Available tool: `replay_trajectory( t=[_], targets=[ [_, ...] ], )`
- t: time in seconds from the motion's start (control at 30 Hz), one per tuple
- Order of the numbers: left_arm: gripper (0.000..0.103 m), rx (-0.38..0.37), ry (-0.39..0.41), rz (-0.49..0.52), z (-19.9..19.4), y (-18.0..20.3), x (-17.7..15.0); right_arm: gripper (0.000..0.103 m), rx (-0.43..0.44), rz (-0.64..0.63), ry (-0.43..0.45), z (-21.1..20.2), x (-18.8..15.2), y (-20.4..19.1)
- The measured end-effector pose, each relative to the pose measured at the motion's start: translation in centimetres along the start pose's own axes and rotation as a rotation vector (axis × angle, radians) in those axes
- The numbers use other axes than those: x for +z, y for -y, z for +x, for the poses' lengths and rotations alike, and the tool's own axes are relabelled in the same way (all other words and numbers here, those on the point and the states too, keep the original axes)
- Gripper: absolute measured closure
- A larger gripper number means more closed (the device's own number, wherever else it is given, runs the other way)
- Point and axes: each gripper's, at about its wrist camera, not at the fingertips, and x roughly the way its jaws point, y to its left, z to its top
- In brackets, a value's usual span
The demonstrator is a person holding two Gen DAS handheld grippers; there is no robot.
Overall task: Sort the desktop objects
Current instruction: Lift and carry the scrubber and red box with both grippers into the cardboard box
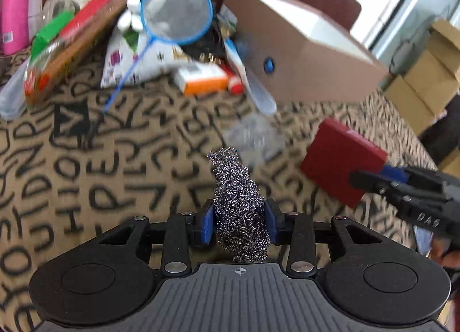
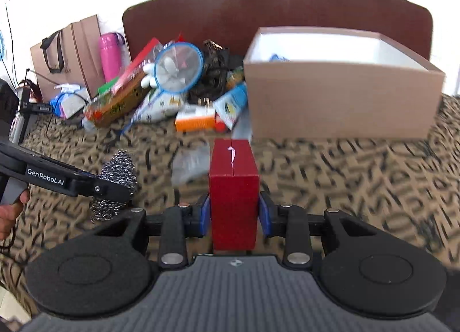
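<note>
The left gripper [image 1: 239, 224] pinches a steel scourer [image 1: 240, 208] above the lettered cloth [image 1: 86, 165]; the right gripper [image 2: 234, 214] pinches a red box [image 2: 233, 191], near side of the open carton [image 2: 339, 101]

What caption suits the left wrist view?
Left tool grips a steel scourer above the patterned cloth; right tool holds a red box.

Silver steel wool [image 1: 240, 211]; red box [image 2: 233, 188]; tan black-lettered tablecloth [image 1: 115, 159]; blue-rimmed net [image 1: 176, 9].
</note>
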Motion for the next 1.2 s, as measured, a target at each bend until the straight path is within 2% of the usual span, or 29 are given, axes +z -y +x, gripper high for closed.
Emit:
replay_trajectory(
  t=[0.07,0.1,0.2,0.27,0.33,0.4,0.57,0.6,0.63,0.77,0.87,1.0,1.03,1.2],
  targets=[
    [0.054,0.011,-0.003,0.015,0.3,0.3,-0.7,0.065,-0.004,-0.001,-0.034,0.2,-0.6,0.0],
    [0.045,0.015,-0.002,0.019,0.5,0.5,-0.7,0.064,-0.006,0.001,-0.037,0.4,-0.8,0.0],
    [0.044,0.041,0.010,0.052,0.8,1.1,-0.6,0.064,-0.019,0.007,-0.040,1.1,-0.7,-0.2],
    [0.044,0.054,0.005,0.067,1.0,1.4,-0.6,0.063,-0.023,-0.006,-0.032,1.2,-0.4,-0.5],
    [0.053,0.066,0.003,0.078,1.3,1.5,-0.4,0.062,-0.027,-0.018,-0.027,1.5,-0.2,-0.8],
    [0.057,0.069,0.000,0.078,1.5,1.5,-0.2,0.061,-0.029,-0.020,-0.028,1.7,-0.1,-0.7],
    [0.055,0.074,0.002,0.083,1.8,1.5,0.0,0.061,-0.036,-0.029,-0.032,2.2,0.3,-0.5],
    [0.062,0.080,0.001,0.086,1.9,1.5,0.0,0.061,-0.036,-0.036,-0.032,2.2,0.4,-0.6],
    [0.063,0.084,0.000,0.090,1.9,1.6,0.0,0.062,-0.034,-0.046,-0.037,2.3,0.5,-0.6],
    [0.063,0.084,0.001,0.087,1.9,1.6,0.1,0.064,-0.038,-0.086,-0.050,2.5,0.7,-1.1],
    [0.056,0.083,0.004,0.087,1.9,1.6,0.0,0.064,-0.036,-0.081,-0.055,2.7,0.8,-1.1],
    [0.055,0.080,0.010,0.085,1.9,1.5,0.0,0.063,-0.025,-0.060,-0.070,3.2,0.5,-0.7],
    [0.062,0.079,0.011,0.083,1.9,1.5,0.0,0.064,-0.022,-0.056,-0.072,3.3,0.5,-0.6],
    [0.067,0.092,0.013,0.076,1.9,1.6,0.0,0.064,0.012,0.001,-0.067,3.1,0.3,0.2]
  ],
)
